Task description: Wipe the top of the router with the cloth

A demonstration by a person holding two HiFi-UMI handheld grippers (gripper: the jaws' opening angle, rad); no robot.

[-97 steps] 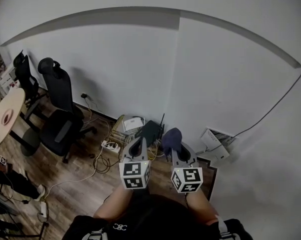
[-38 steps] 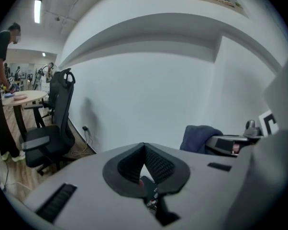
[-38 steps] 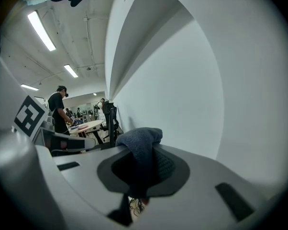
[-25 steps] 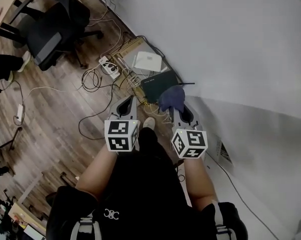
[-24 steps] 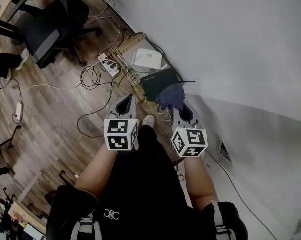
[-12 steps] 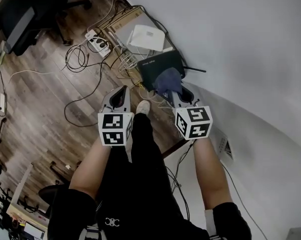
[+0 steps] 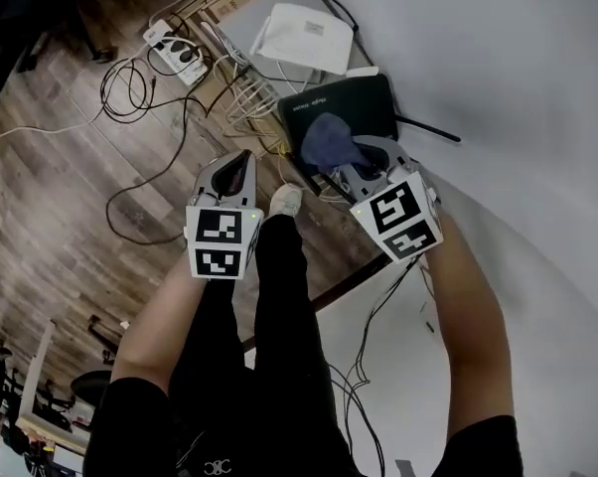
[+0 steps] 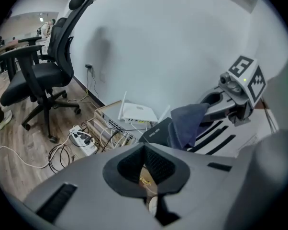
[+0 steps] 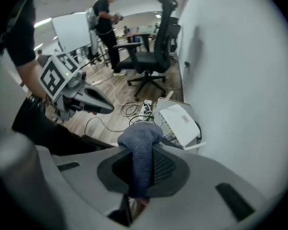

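The left gripper (image 7: 236, 164) hangs over the wooden floor (image 7: 71, 167), its jaws pressed together with nothing between them. To its right, the right gripper (image 7: 351, 157) pinches the blue cloth (image 7: 329, 139). The cloth runs down between its fingers (image 9: 166, 167) and bunches past their tips, over the near edge of the black router (image 7: 357, 102). Whether cloth and router touch cannot be told.
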